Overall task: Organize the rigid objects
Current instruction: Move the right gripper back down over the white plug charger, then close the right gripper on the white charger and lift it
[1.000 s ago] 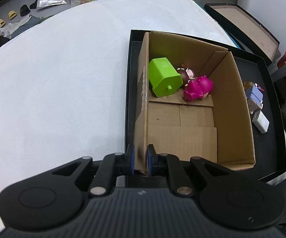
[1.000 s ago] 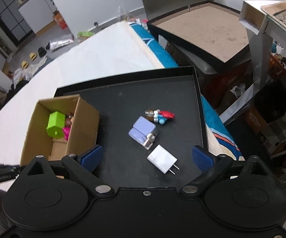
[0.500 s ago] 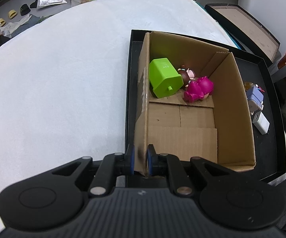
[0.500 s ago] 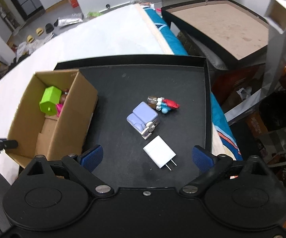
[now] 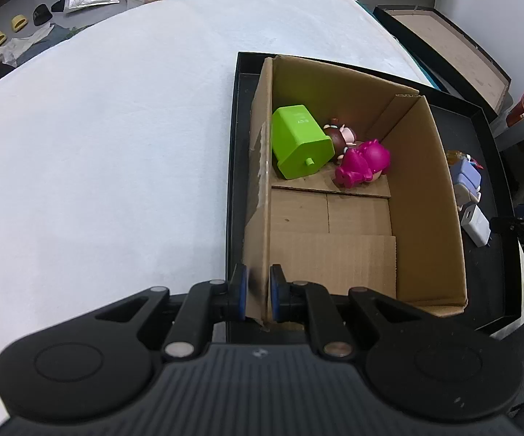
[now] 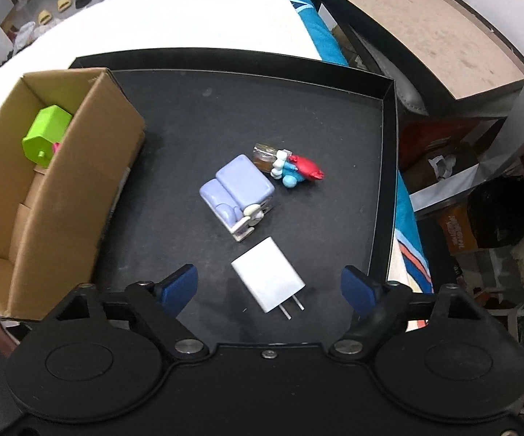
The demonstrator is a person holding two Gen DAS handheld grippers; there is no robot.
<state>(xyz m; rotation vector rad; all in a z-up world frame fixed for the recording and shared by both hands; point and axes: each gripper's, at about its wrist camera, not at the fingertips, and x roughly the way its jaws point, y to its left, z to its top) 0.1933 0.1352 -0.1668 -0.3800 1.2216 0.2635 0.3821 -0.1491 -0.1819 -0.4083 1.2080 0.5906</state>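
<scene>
A cardboard box (image 5: 422, 181) (image 6: 76, 196) stands on the left of a black tray (image 6: 298, 94). It holds a green block (image 5: 298, 141) (image 6: 45, 132), a pink figure (image 5: 365, 161) and a small brown-haired figure (image 5: 338, 134). My left gripper (image 5: 258, 294) is shut on the box's near left wall. On the tray lie a white charger (image 6: 269, 278) (image 5: 474, 223), a lilac sofa toy (image 6: 242, 189) (image 5: 463, 178) and a red-and-blue figure (image 6: 291, 167). My right gripper (image 6: 267, 289) is open, low over the tray, with the charger between its fingers.
The tray lies on a white bedcover (image 5: 98, 145). A second dark tray with a brown bottom (image 6: 425, 29) stands beyond the bed at the right. Clutter fills the floor at the right (image 6: 480, 200).
My right gripper has moved down and forward toward the tray, so the charger and toys loom larger. The left gripper keeps its hold on the box wall.
</scene>
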